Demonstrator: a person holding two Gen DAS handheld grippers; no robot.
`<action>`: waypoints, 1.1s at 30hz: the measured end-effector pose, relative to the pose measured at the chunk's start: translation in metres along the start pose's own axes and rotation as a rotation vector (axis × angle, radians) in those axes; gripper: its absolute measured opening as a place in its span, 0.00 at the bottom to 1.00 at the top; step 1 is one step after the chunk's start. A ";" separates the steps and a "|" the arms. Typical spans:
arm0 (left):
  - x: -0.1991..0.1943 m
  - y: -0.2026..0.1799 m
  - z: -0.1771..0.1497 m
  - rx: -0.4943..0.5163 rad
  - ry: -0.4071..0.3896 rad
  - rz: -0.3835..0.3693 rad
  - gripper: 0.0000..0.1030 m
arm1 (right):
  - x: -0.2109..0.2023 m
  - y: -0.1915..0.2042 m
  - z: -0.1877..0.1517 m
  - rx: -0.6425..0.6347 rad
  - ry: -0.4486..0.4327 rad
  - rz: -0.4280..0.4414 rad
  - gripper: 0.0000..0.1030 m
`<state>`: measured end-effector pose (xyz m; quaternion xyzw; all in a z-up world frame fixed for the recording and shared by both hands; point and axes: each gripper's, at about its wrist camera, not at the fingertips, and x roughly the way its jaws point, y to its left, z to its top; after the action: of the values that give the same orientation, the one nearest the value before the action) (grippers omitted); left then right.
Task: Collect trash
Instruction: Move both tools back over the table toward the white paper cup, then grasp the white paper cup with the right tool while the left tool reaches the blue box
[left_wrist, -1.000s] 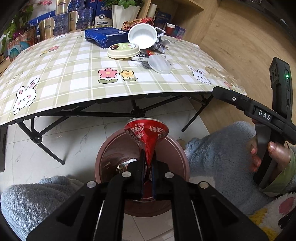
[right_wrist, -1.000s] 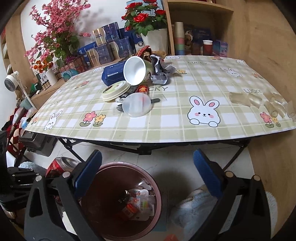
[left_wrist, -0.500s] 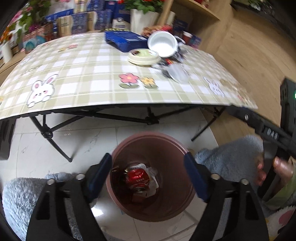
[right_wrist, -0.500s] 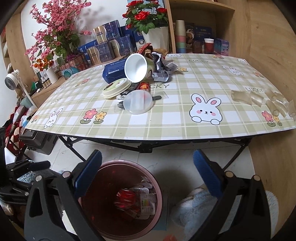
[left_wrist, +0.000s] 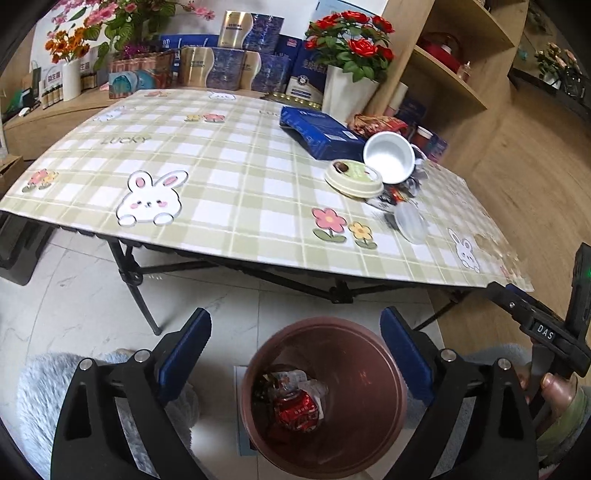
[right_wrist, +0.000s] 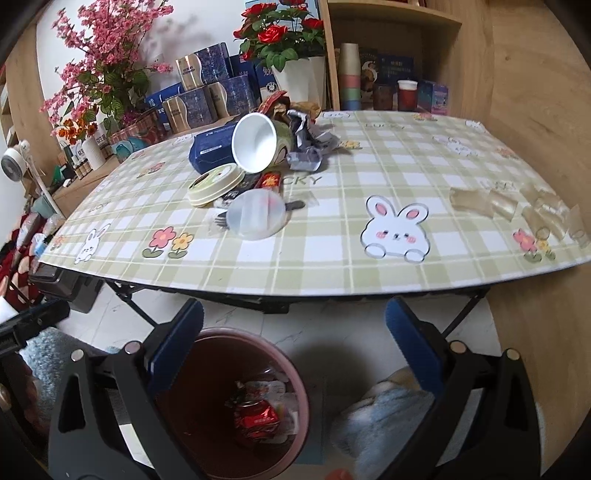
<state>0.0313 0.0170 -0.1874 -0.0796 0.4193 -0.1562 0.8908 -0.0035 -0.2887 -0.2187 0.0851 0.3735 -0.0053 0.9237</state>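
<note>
A brown trash bin (left_wrist: 373, 373) stands on the floor in front of the table, with a crushed red can (left_wrist: 297, 410) and wrappers inside; the bin also shows in the right wrist view (right_wrist: 288, 373). My left gripper (left_wrist: 295, 354) is open and empty above the bin. My right gripper (right_wrist: 295, 350) is open and empty, just right of the bin. On the table lie a tipped white cup (right_wrist: 255, 147), a green-and-cream lid (right_wrist: 216, 182), a clear lid (right_wrist: 256, 216), crumpled wrappers (right_wrist: 310, 142) and a blue box (right_wrist: 210, 147).
The checked folding table (left_wrist: 221, 177) spans both views, with black legs (left_wrist: 136, 277) beneath it. Flower pots and boxes stand behind it, a wooden shelf (right_wrist: 391, 55) at the back right. Clear tape pieces (right_wrist: 517, 210) lie at the table's right end. The right gripper's handle (left_wrist: 543, 328) shows in the left wrist view.
My left gripper opened and let go of the red can, which dropped into the bin. The left gripper then rose and tilted up toward the table. The right gripper barely moved.
</note>
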 end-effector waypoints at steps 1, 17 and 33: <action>0.000 0.001 0.002 0.004 -0.007 0.006 0.88 | 0.001 0.000 0.002 -0.009 -0.001 0.003 0.95; 0.020 0.012 0.079 0.042 -0.117 -0.002 0.88 | 0.040 0.021 0.089 -0.107 -0.074 0.006 0.94; 0.037 0.077 0.077 -0.087 -0.149 0.071 0.88 | 0.184 0.084 0.184 -0.111 0.035 -0.234 0.94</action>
<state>0.1298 0.0772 -0.1861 -0.1146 0.3608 -0.1001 0.9201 0.2619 -0.2261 -0.2026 -0.0101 0.3966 -0.0908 0.9134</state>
